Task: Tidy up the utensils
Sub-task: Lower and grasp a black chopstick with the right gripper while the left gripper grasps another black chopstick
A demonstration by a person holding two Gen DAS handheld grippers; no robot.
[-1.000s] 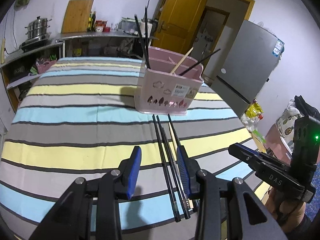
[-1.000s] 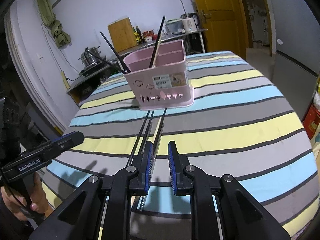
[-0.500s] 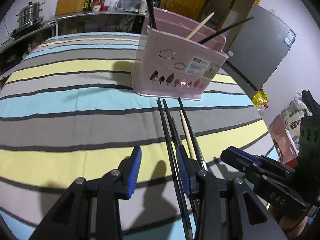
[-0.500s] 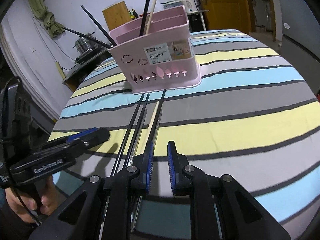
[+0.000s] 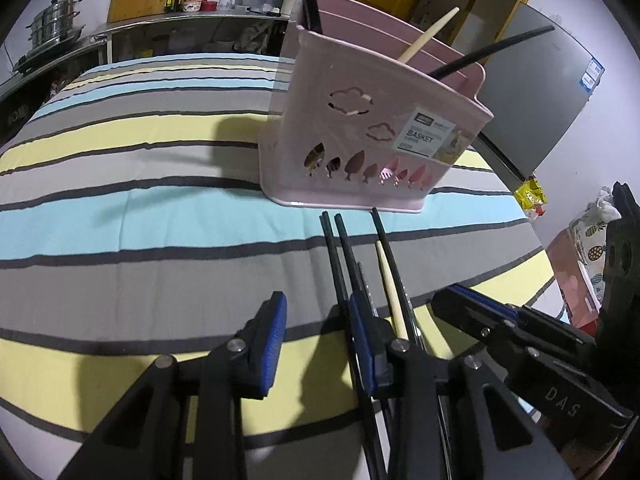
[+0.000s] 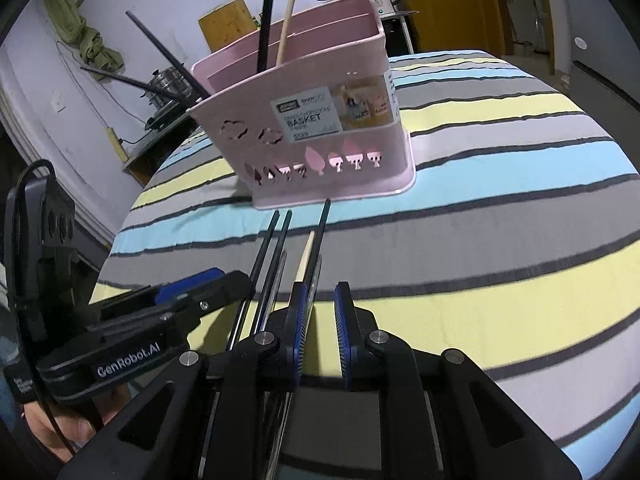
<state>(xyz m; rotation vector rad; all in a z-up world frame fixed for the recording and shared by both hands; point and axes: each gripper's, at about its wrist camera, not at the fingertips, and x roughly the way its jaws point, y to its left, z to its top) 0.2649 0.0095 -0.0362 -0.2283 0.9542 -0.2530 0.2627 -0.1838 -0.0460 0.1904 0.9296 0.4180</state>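
Observation:
A pink utensil basket [image 5: 372,136] [image 6: 316,132] stands on the striped tablecloth and holds black chopsticks and a wooden one. Several loose chopsticks lie side by side in front of it: black ones [image 5: 340,264] [image 6: 264,256] and a wooden one [image 5: 390,284] [image 6: 306,256]. My left gripper [image 5: 320,320] is open, low over the cloth, its right finger over the black chopsticks. My right gripper [image 6: 320,312] is open with a narrow gap, empty, its left finger over the wooden chopstick. Each gripper shows in the other's view, the right [image 5: 516,344] and the left [image 6: 132,332].
The round table's edge [image 6: 624,360] curves close on the right. A grey fridge [image 5: 536,92] and yellow door stand behind the basket. A counter [image 5: 132,32] with a steel pot and bottles runs along the back wall.
Both grippers have moved forward and down toward the loose chopsticks and the basket. The finger gaps are unchanged and nothing was taken hold of.

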